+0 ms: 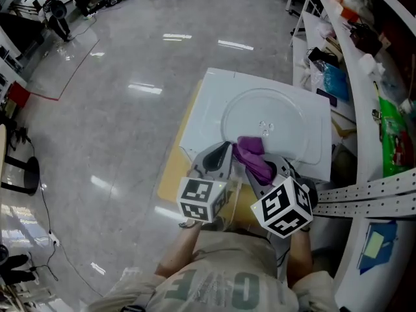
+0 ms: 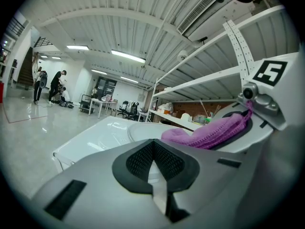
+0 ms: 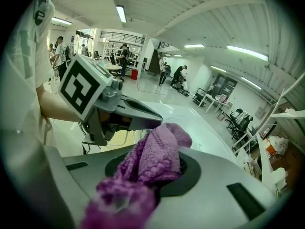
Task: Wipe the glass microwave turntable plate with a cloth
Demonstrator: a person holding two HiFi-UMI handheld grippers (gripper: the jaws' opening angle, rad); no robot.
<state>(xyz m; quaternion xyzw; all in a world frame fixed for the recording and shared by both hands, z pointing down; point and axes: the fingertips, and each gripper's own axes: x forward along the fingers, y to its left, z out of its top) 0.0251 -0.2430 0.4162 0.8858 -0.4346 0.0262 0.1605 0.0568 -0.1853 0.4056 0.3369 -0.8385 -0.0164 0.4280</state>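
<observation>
The round glass turntable plate (image 1: 266,119) lies flat on a white appliance top (image 1: 201,112). The same plate (image 2: 145,130) shows beyond the jaws in the left gripper view. My right gripper (image 1: 262,166) is shut on a purple cloth (image 1: 252,156), held over the plate's near edge. In the right gripper view the cloth (image 3: 153,159) bulges out between the jaws of the right gripper (image 3: 159,175). My left gripper (image 1: 223,153) hovers just left of the cloth, and the left gripper (image 2: 153,151) has its jaws shut and holds nothing. The cloth (image 2: 209,131) hangs to its right.
The appliance stands on a yellowish wooden table (image 1: 170,174). Cluttered white shelves (image 1: 364,44) run along the right, with perforated metal rails (image 1: 367,197) close to my right arm. Shiny floor (image 1: 117,109) spreads to the left. People (image 2: 50,85) stand far off.
</observation>
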